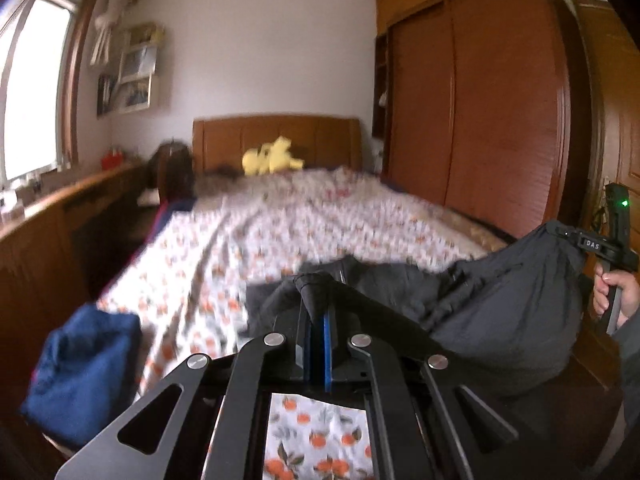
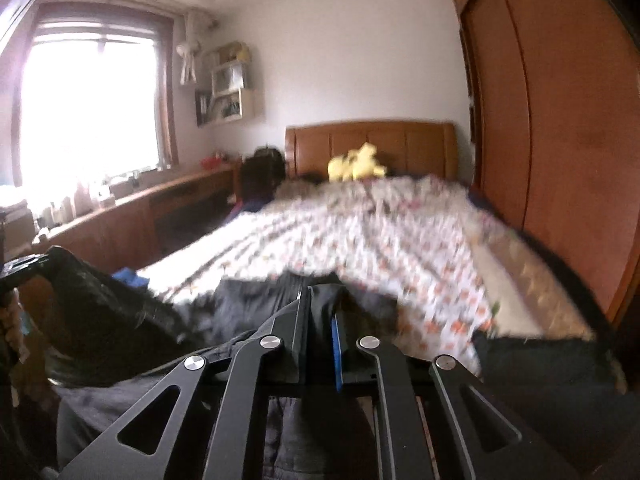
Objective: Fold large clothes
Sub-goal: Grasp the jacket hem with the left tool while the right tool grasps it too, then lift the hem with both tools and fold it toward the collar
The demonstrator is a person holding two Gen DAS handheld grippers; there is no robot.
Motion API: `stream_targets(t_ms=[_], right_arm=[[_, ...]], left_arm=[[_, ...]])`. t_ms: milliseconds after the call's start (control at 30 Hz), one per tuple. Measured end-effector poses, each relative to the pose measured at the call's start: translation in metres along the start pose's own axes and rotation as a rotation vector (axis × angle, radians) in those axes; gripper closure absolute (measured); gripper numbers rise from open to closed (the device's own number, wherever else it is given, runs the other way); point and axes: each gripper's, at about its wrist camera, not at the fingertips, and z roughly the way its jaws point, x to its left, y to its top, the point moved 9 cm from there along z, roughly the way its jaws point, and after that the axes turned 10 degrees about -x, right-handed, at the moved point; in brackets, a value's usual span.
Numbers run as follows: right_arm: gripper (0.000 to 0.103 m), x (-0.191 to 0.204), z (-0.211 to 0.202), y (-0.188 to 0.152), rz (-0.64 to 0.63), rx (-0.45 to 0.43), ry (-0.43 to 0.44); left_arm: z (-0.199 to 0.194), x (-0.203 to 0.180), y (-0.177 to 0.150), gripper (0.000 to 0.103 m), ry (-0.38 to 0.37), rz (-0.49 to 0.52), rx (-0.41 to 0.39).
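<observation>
1. Left wrist view: my left claw [image 1: 316,300] is pinched tight on a dark fold of the dark grey garment [image 1: 500,304]; cloth bunches right at the tips, blue pads nearly together.
2. Same view, off to the right of that claw: the right claw [image 1: 560,232] grips another corner of the garment, with a hand [image 1: 612,292] on its handle. Cloth sags between the two grips.
3. Right wrist view: right claw [image 2: 320,300] is likewise clamped on dark fabric, which wraps over its tips. Left of it the left claw [image 2: 24,268] shows at the frame edge, garment hanging from it.
4. Where it is: garment held up between both claws, just ahead and below them, its far part resting or nearly resting on the near end of the bed [image 1: 280,220]. Blur hides the exact contact.
5. Progress, my read: early. Two points are grasped and the piece is raised, but no fold is made yet. Spreading flat, folding, and smoothing are all left.
6. Look of it: large, dark grey to black, thin and limp, heavily wrinkled, a zip or seam line visible in front of the right claw. Probably a jacket; can't confirm.
7. Blue bundle [image 1: 80,372] sits low to the left of the left claw, at the bed's edge, untouched.
</observation>
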Motion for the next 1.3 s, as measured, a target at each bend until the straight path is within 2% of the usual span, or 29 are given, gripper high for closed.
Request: stream_targets(t_ms=[133,267,367,500,633,800,1033,1133,1300], right_arm=[[0.096,0.0,-0.021,0.047,-0.028,-0.07,-0.009],[0.096,0.001,-0.042,0.08,-0.052,-0.129,-0.013],[0.096,-0.002,-0.058,0.096,-0.06,-0.167,-0.017],[0.096,-0.014,-0.06,0.096,-0.058,-0.169,-0.036],[0.096,-0.025,-0.027,0.066,-0.086,-0.096,-0.061],[0.095,-0.039,0.03,0.007,-0.09,0.008,-0.063],[0.095,-0.037,0.096,-0.076,-0.16,0.14,-0.031],[0.095,-0.047,0.119,-0.091,-0.143,0.156,-0.046],[0.094,-0.082,0.166,-0.092,-0.029,0.181,-0.081]], left_arm=[[-0.01,-0.013,0.046,0.1,0.002,0.025,-0.061],[-0.031,-0.023,0.091,0.1,0.004,0.032,-0.143],[-0.046,-0.025,0.112,0.1,0.018,0.033,-0.186],[-0.043,-0.017,0.117,0.099,0.055,0.029,-0.187],[-0.006,-0.008,0.095,0.099,0.066,0.021,-0.12],[0.067,0.01,0.041,0.099,0.082,0.027,-0.006],[0.142,0.035,-0.026,0.098,0.095,0.046,0.107],[0.164,0.048,-0.042,0.098,0.1,0.023,0.139],[0.195,0.071,-0.053,0.098,0.121,0.009,0.153]])
